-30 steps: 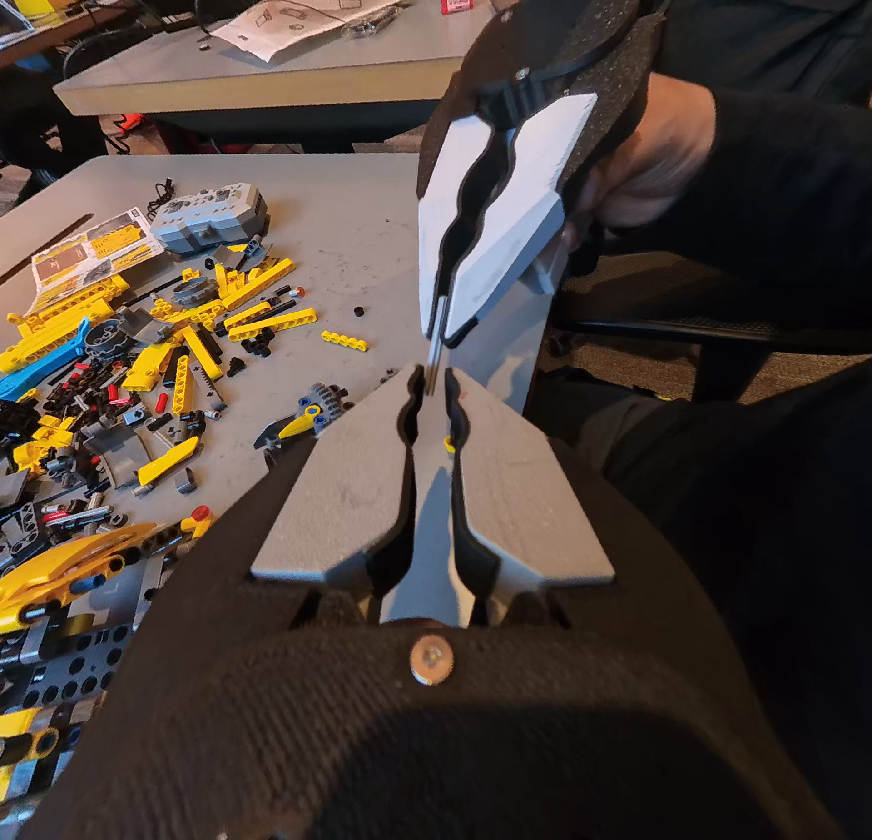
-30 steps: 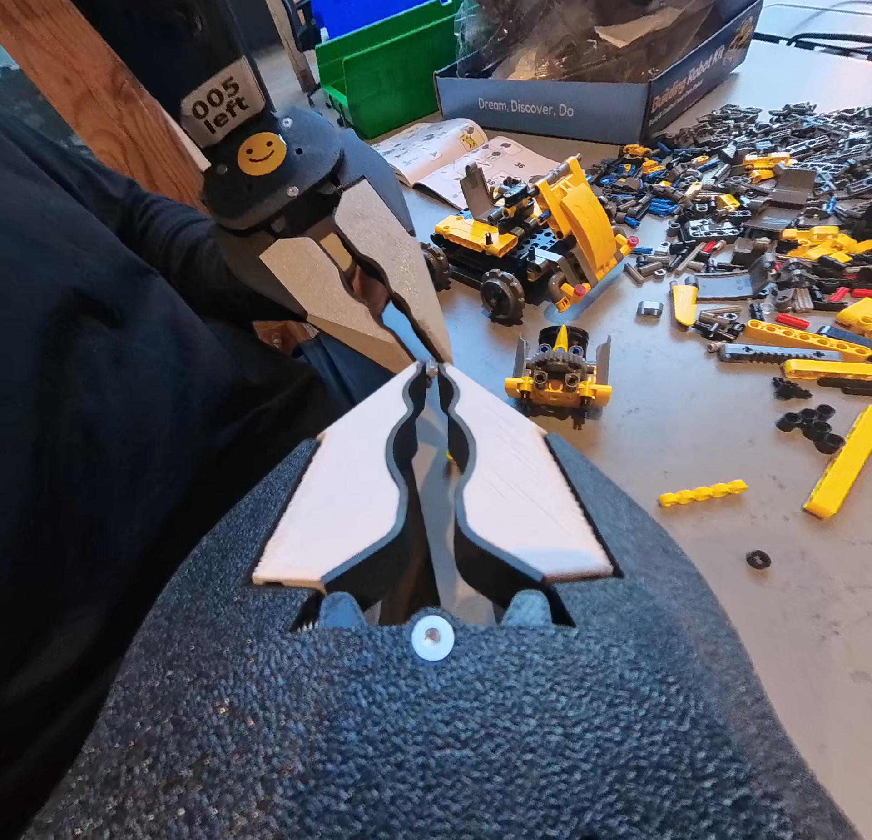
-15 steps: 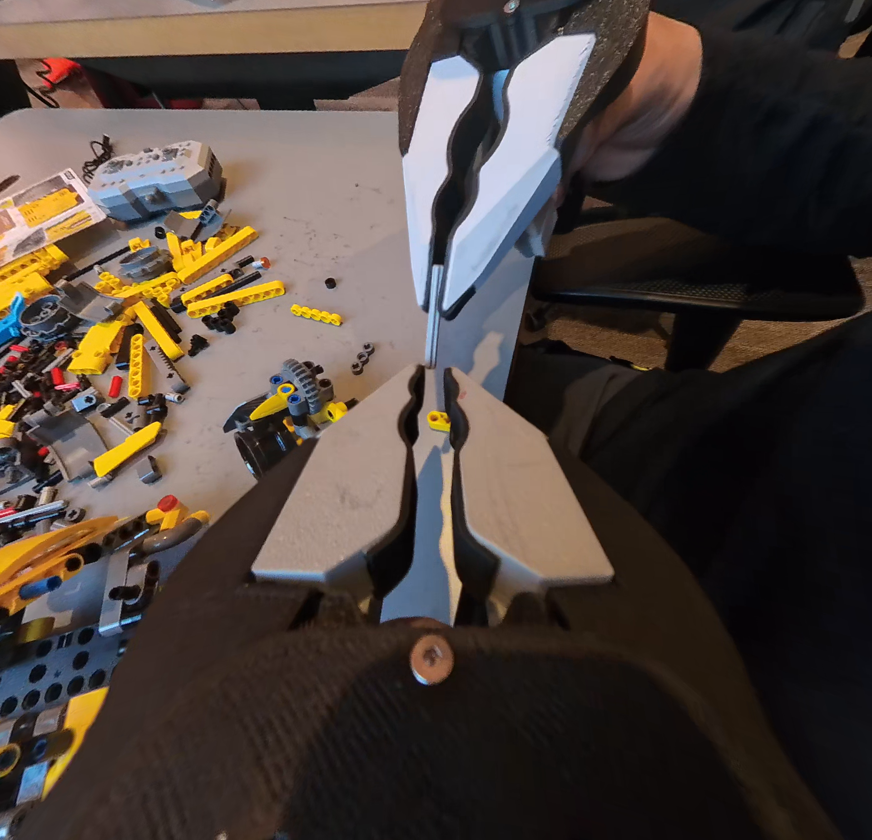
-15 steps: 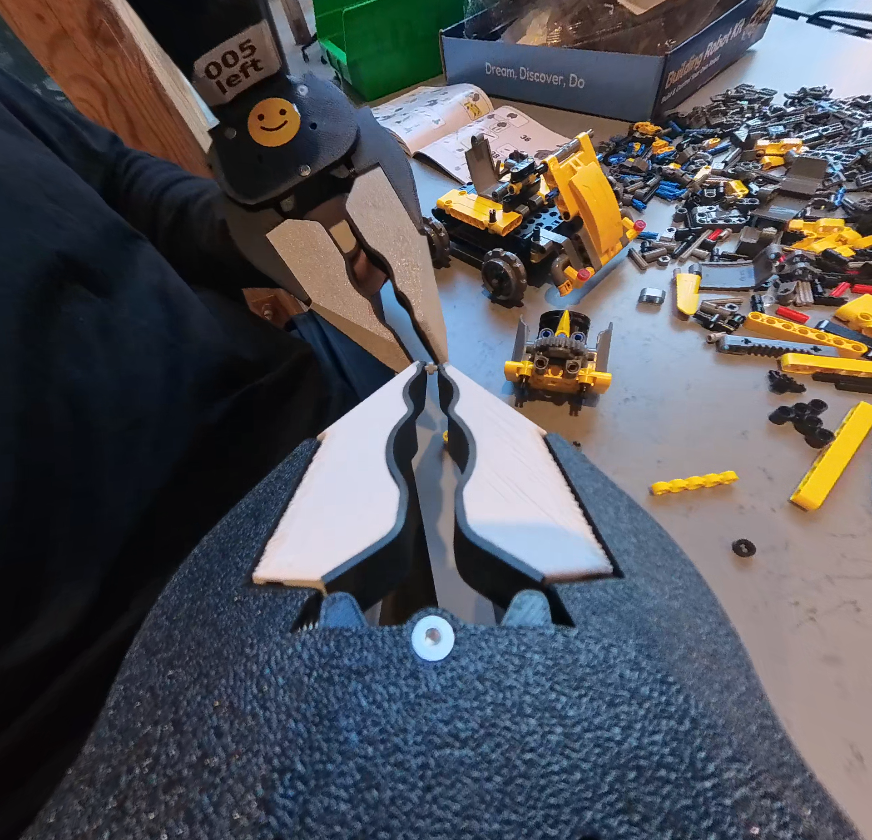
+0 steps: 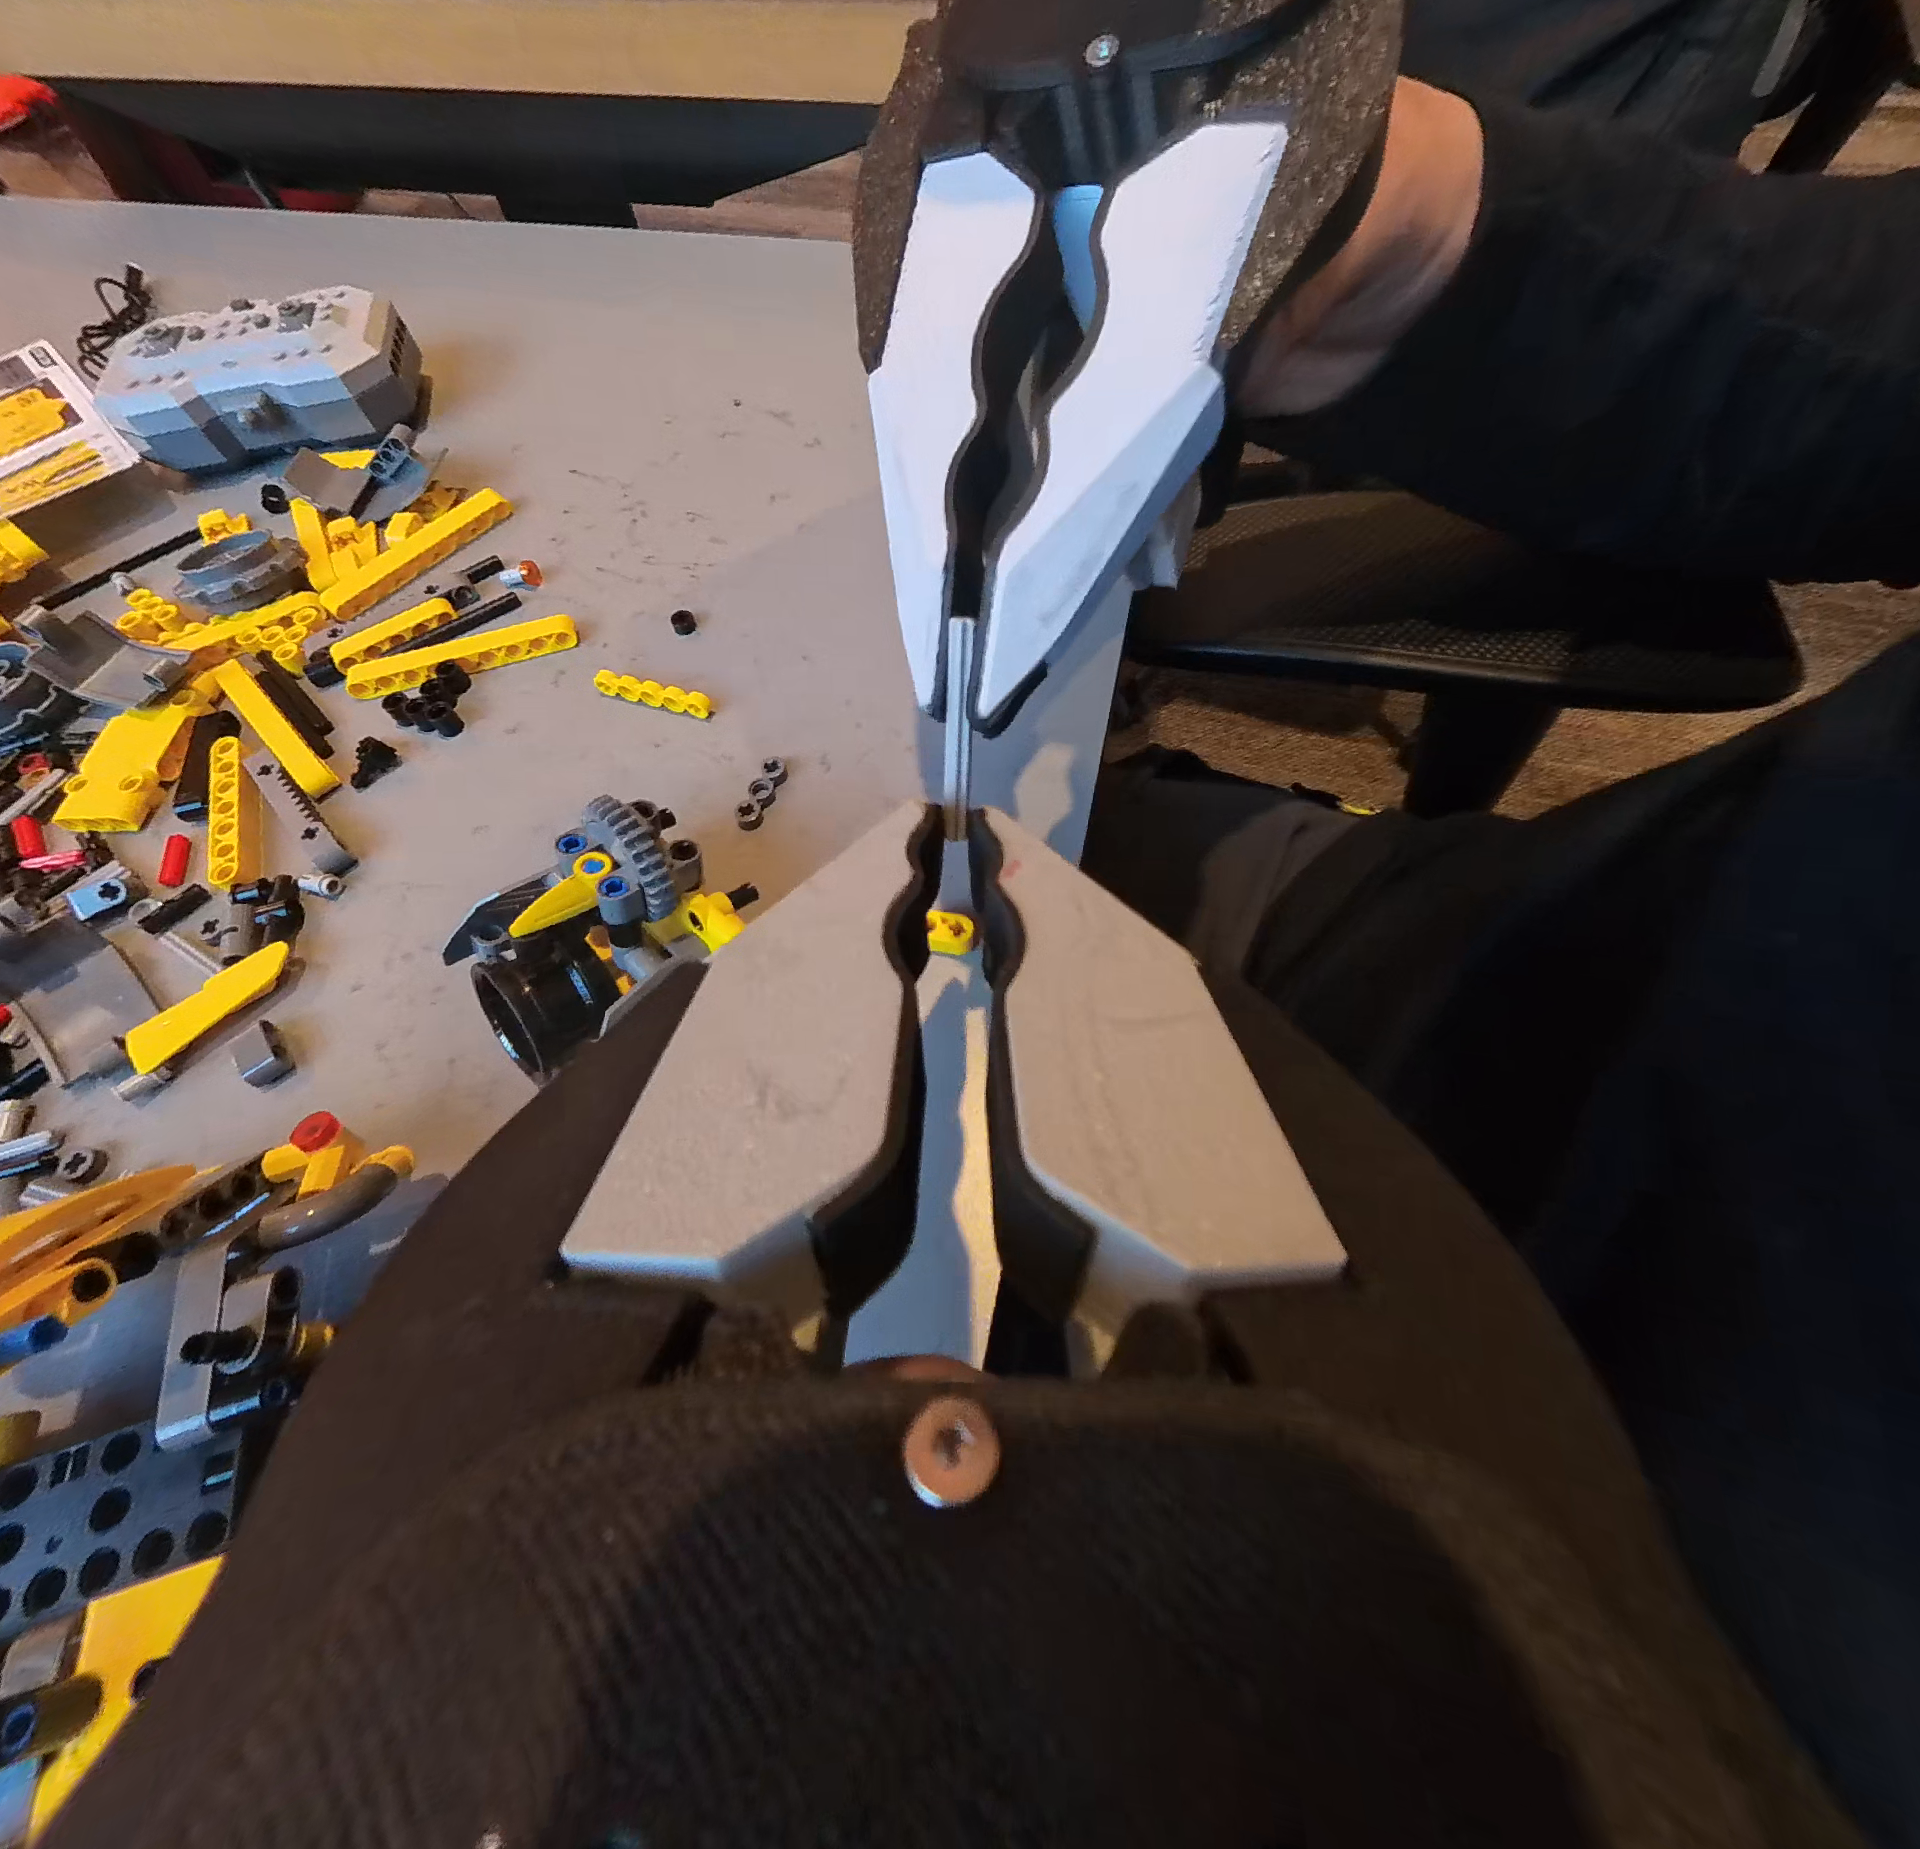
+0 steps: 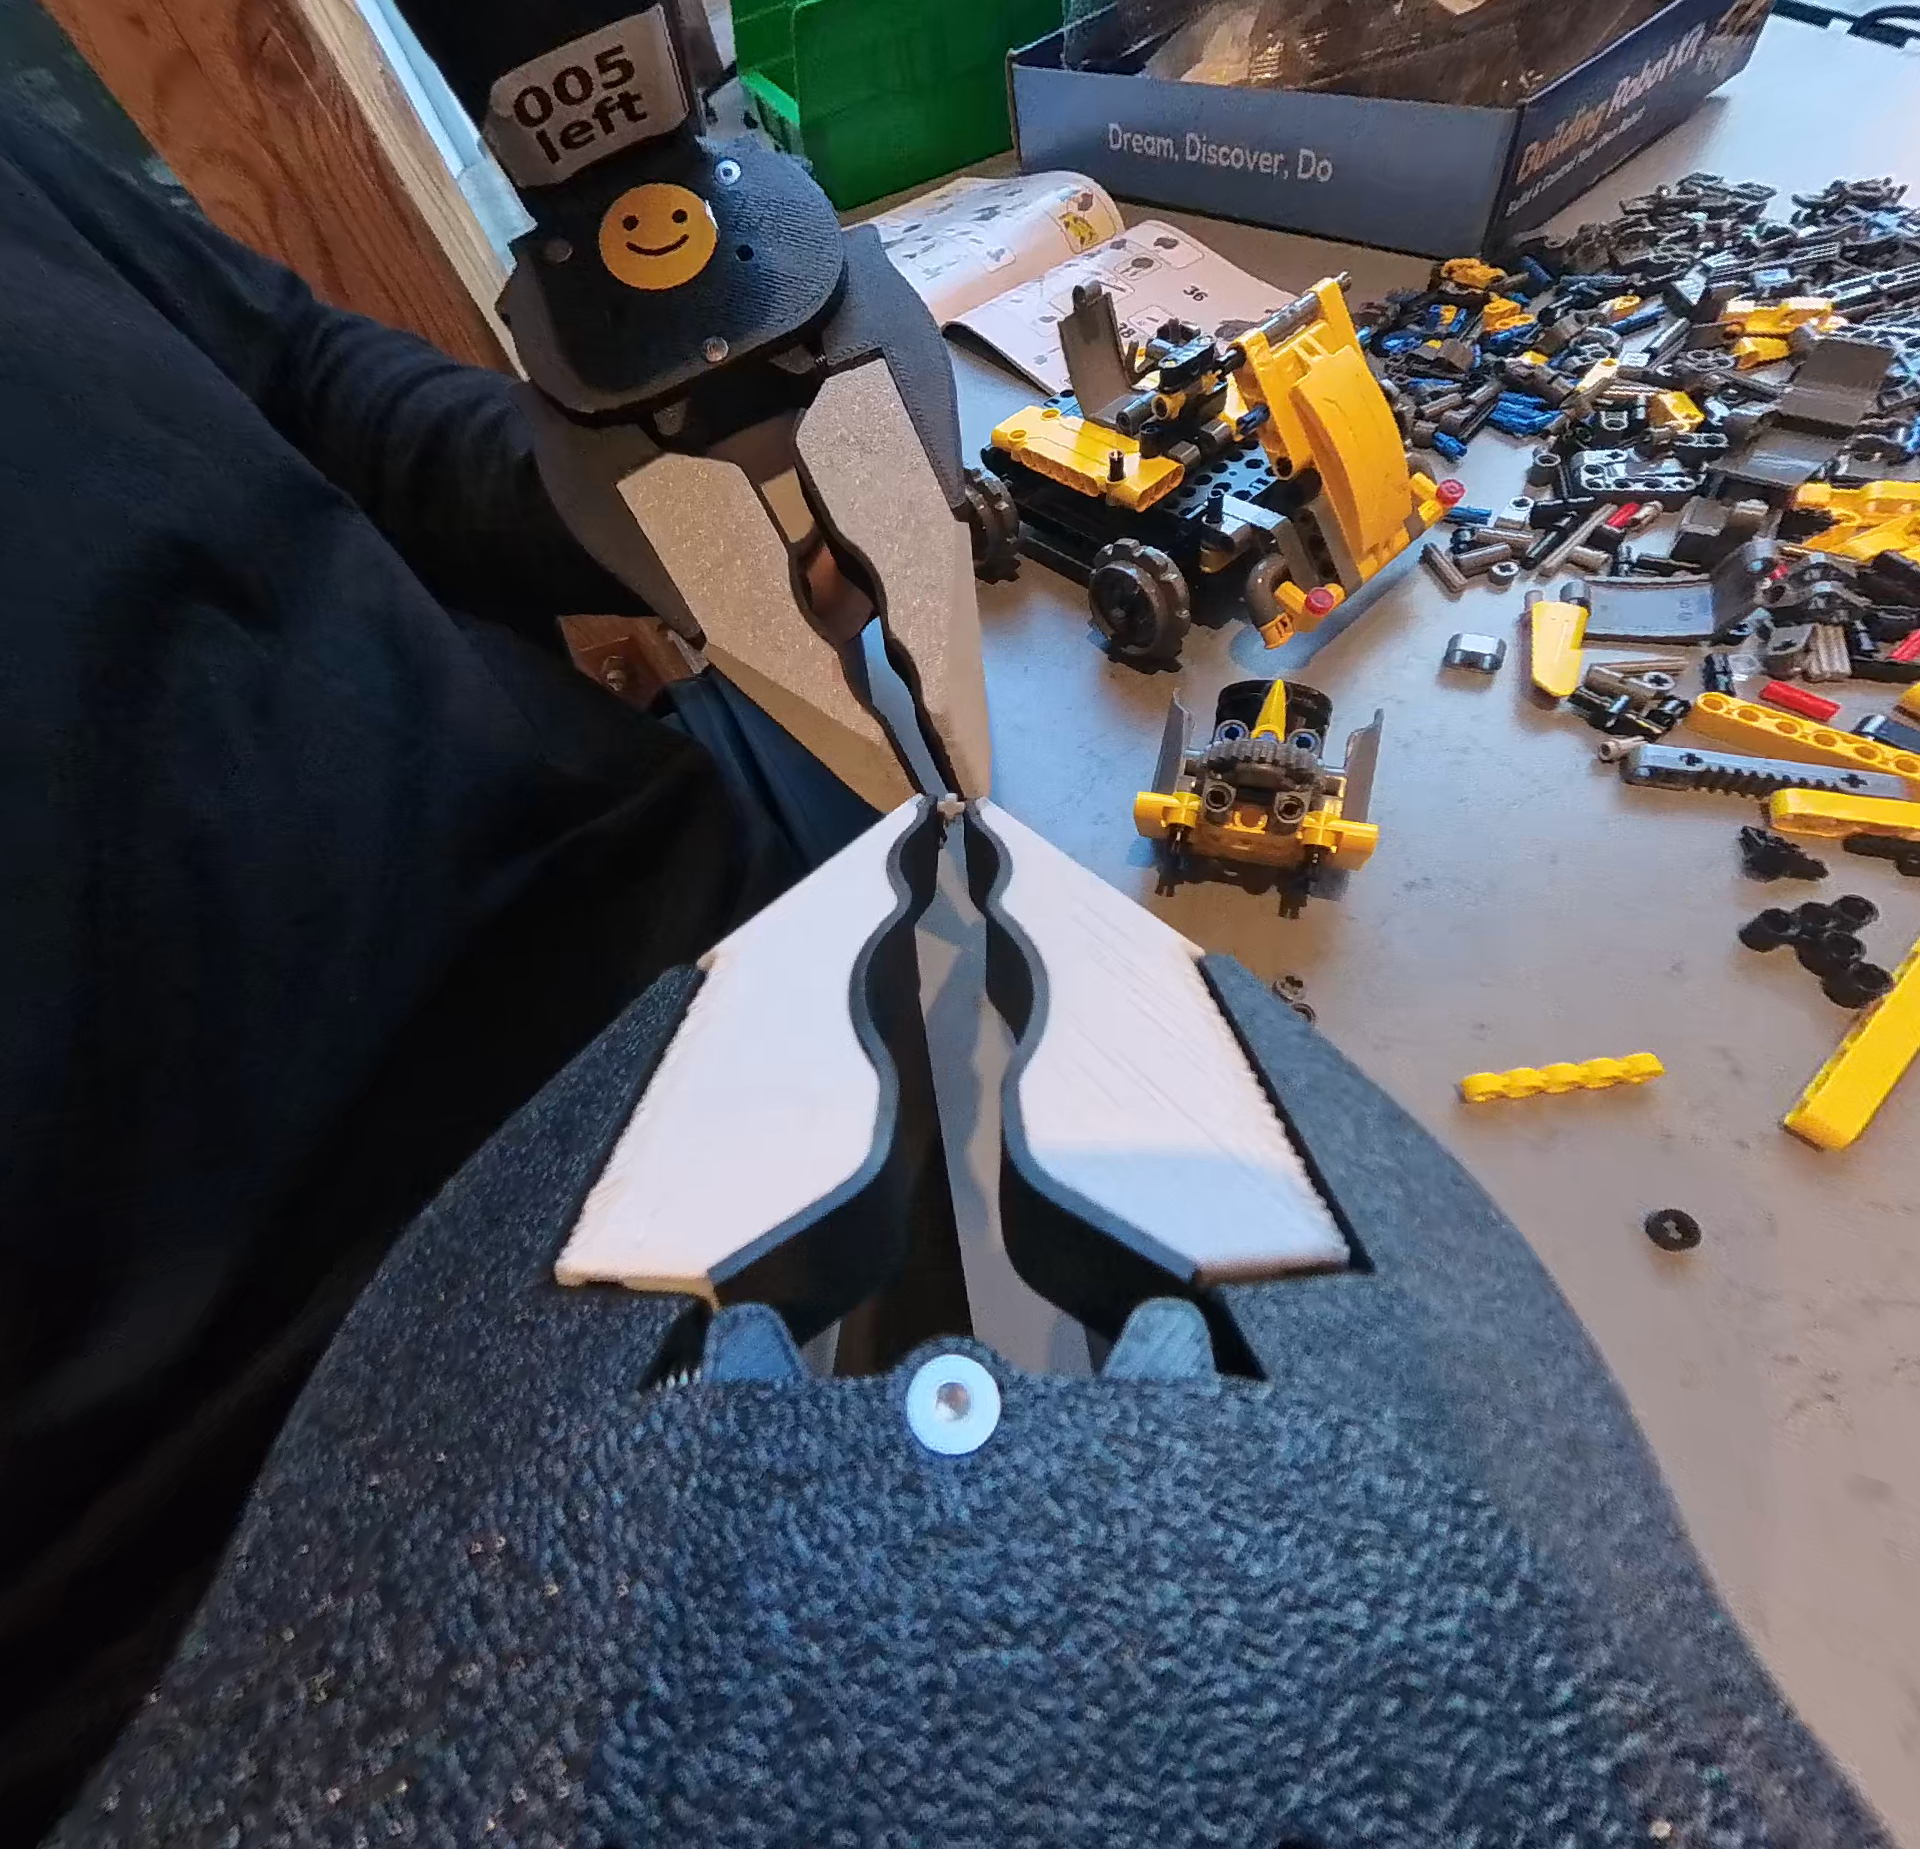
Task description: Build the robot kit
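- Left wrist view: the left gripper (image 5: 954, 823) is seen with its fingers drawn nearly together, tips closed on the near end of a thin grey axle (image 5: 958, 719). A small yellow connector (image 5: 951, 931) is lodged between the fingers just behind the tips; whether the axle passes through it cannot be told.
- Same view: the right gripper (image 5: 954, 698) is held opposite, tips downward, clamped on the far end of the same axle. A hand (image 5: 1371, 272) in a dark sleeve is seen behind it.
- Risk, as judged: the axle is held only at its ends over the table edge. If the two grippers are not kept in line, it may twist out and drop to the floor; the connector may slip free likewise.
- Right wrist view: the right gripper (image 6: 951, 812) is shown with fingers together on the axle's cross-shaped end (image 6: 948, 805). The left gripper (image 6: 940, 771) meets it tip to tip.
- Surface: a grey table (image 6: 1507, 968) is noted, scuffed, strewn with yellow, black and grey building parts. A small yellow gear assembly (image 6: 1257, 791) stands near the grippers; a part-built yellow vehicle (image 6: 1216, 480) lies behind.
- Room: an open instruction booklet (image 6: 1039, 251), a blue cardboard box (image 6: 1351, 147), green bins (image 6: 883, 54) and a wooden post (image 6: 260, 116) are recorded. A second table (image 5: 468, 23) is seen in the left view.
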`<state>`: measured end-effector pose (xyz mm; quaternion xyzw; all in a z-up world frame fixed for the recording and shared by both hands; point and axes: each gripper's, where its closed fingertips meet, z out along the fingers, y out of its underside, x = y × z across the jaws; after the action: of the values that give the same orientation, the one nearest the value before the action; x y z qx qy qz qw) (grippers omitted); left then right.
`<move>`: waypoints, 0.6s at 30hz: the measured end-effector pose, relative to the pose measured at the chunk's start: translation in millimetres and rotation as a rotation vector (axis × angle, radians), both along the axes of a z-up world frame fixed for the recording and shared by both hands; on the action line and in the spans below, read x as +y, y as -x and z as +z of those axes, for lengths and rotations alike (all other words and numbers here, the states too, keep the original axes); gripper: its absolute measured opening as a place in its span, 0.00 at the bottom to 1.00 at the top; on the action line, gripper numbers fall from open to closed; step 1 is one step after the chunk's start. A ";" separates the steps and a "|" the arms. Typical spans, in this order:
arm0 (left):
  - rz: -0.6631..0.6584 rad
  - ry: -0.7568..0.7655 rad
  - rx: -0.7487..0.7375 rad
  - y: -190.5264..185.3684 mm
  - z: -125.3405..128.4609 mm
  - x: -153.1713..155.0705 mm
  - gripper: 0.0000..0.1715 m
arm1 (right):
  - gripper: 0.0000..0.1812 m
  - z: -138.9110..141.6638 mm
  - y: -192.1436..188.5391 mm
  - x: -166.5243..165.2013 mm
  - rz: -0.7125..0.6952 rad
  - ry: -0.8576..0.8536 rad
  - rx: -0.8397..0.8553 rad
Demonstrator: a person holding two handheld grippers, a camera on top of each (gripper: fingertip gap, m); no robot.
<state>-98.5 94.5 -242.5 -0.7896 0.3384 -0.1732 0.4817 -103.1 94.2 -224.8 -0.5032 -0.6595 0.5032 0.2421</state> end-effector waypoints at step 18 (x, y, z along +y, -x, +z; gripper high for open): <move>-0.004 0.012 0.054 0.6 -8.0 -0.7 0.01 | 0.03 -15.4 2.4 -3.6 0.027 -0.141 -0.084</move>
<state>-99.1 93.8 -250.5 -0.7962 0.3515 -0.1549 0.4674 -105.5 90.5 -240.2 -0.4969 -0.7094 0.4372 0.2422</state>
